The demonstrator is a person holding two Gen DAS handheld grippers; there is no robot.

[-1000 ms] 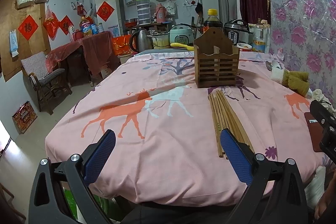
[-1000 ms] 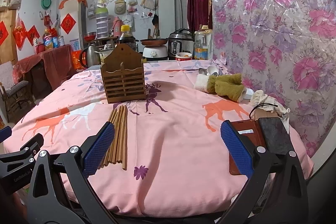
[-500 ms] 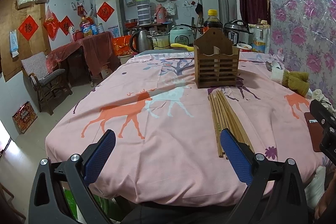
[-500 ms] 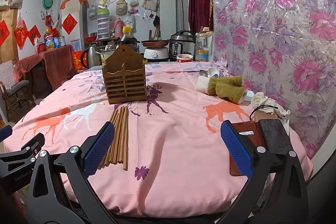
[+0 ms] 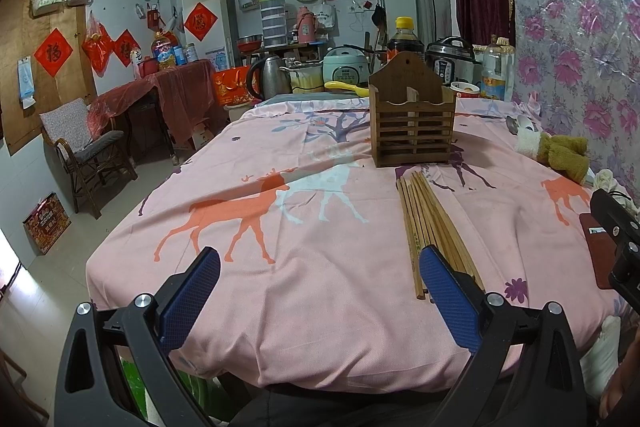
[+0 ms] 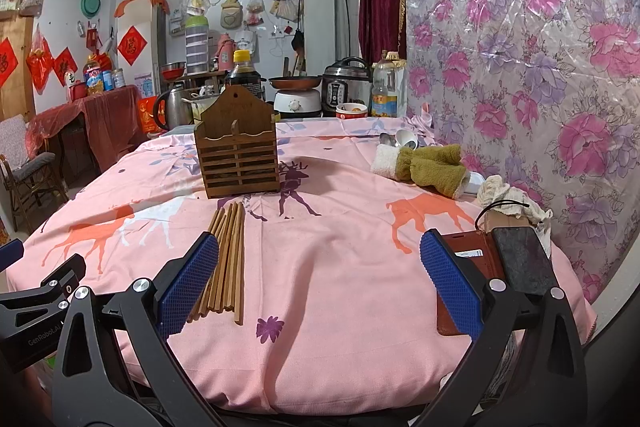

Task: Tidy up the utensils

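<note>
1. Two grippers, left (image 5: 318, 301) and right (image 6: 318, 285), hung spread wide, holding nothing.
2. Bundle of brown wooden chopsticks (image 5: 430, 227) lay flat just before the slatted wooden utensil holder (image 5: 412, 123) on the pink deer-print tablecloth (image 5: 304, 267).

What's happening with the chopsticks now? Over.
Left tongs and right tongs open, empty. Bundle of wooden chopsticks flat before slatted brown wooden holder. Path unblocked.

Chopsticks (image 5: 430, 223) before holder (image 5: 412, 123)

"GenRobot.AI" is printed on the left hand-held gripper (image 6: 30, 341); a red wall diamond (image 5: 53, 52) bears "福".
</note>
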